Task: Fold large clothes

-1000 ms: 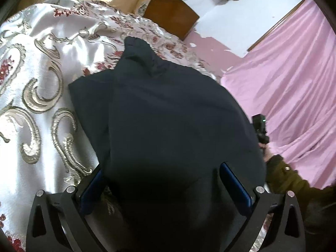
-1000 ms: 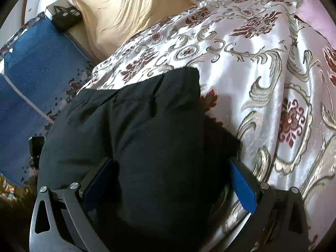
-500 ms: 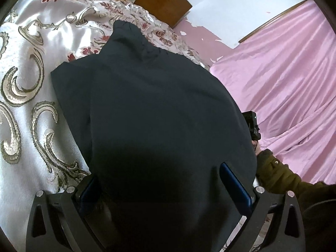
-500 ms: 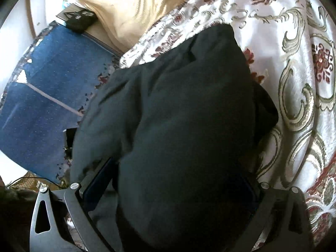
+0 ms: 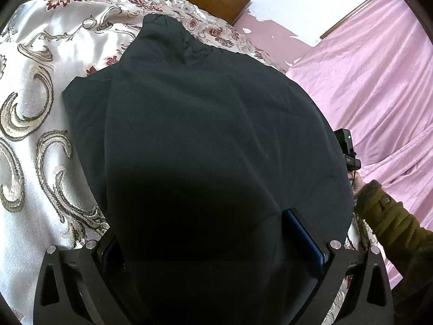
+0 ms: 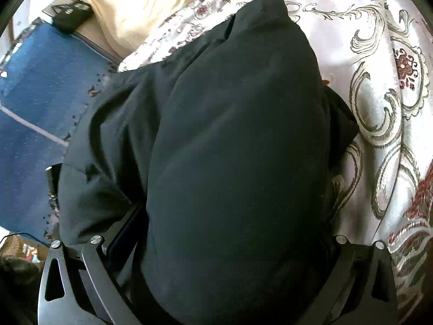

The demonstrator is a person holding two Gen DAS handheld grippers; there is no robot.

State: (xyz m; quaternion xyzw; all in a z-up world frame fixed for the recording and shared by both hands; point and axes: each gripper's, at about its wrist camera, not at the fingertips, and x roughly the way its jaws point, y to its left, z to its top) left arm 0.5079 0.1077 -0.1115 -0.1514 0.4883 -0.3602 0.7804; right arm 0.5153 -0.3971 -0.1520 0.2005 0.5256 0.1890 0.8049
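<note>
Where the dark garment (image 5: 211, 140) drapes over both tools, it fills most of each view and hides the gap between the fingers. The left gripper (image 5: 213, 243) has cloth bunched between its widely spread fingers, and so does the right gripper (image 6: 227, 246); whether either truly pinches the fabric I cannot tell. The garment's far end lies on the bed's silvery patterned bedspread (image 5: 32, 86). A person's olive sleeve (image 5: 389, 222) shows beside a pink sheet (image 5: 379, 75), and a blue mat (image 6: 35, 86) lies beyond the bed.
</note>
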